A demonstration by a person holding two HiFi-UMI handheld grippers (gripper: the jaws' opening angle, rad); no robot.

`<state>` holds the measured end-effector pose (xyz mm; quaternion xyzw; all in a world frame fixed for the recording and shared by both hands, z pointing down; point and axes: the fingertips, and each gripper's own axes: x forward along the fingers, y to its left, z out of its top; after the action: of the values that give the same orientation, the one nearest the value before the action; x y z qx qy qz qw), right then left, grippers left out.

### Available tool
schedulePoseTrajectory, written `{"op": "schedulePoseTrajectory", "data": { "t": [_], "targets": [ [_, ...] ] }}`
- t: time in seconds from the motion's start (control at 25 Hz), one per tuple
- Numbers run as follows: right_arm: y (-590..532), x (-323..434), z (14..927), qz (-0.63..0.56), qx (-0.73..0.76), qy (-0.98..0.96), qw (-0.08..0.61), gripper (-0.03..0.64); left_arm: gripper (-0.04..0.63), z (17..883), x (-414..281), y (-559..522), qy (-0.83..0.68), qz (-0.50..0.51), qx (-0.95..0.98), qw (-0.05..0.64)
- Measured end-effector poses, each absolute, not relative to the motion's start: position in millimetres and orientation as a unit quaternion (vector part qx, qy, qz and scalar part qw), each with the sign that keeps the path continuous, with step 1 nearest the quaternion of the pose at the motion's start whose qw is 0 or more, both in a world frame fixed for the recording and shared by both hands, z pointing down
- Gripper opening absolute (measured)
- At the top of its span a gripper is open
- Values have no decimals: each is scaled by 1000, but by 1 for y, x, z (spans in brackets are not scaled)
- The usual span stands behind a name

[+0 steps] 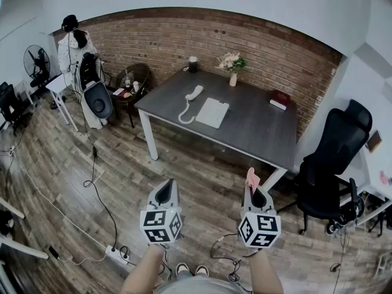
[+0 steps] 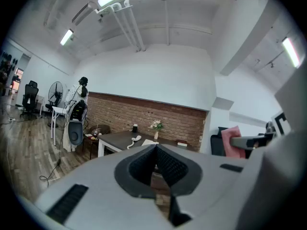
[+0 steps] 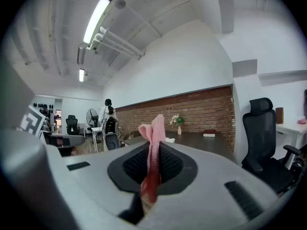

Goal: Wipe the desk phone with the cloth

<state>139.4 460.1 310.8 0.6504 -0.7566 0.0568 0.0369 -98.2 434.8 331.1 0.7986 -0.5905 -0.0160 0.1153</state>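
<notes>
A white desk phone [image 1: 212, 113] lies on the dark table [image 1: 257, 124] ahead, its handset [image 1: 194, 92] off to the left on a coiled cord. The table and phone [image 2: 149, 142] look small and far in the left gripper view. My right gripper [image 1: 253, 187] is shut on a pink cloth [image 1: 252, 179], which sticks up between the jaws [image 3: 152, 143]. My left gripper [image 1: 165, 192] is shut with nothing in it. Both are held low over the wooden floor, well short of the table.
A flower vase [image 1: 233, 78], a dark cup [image 1: 193, 64] and a red book [image 1: 280, 99] stand on the table. A black office chair [image 1: 334, 164] is at the right. A small side table [image 1: 125, 94], a fan [image 1: 38, 63] and floor cables [image 1: 92, 182] are at the left.
</notes>
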Motion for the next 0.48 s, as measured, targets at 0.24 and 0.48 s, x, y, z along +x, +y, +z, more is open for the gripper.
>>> {"op": "schedulePoseTrajectory", "data": {
  "t": [0.24,0.48],
  "targets": [
    [460,132,311,61,648,-759,38,17,3,332,-108,436,-591,-12,798,117],
    [463,127,313,66,666,-742,30,20,3,333,-120,436,-582,-9,805,114]
  ]
}}
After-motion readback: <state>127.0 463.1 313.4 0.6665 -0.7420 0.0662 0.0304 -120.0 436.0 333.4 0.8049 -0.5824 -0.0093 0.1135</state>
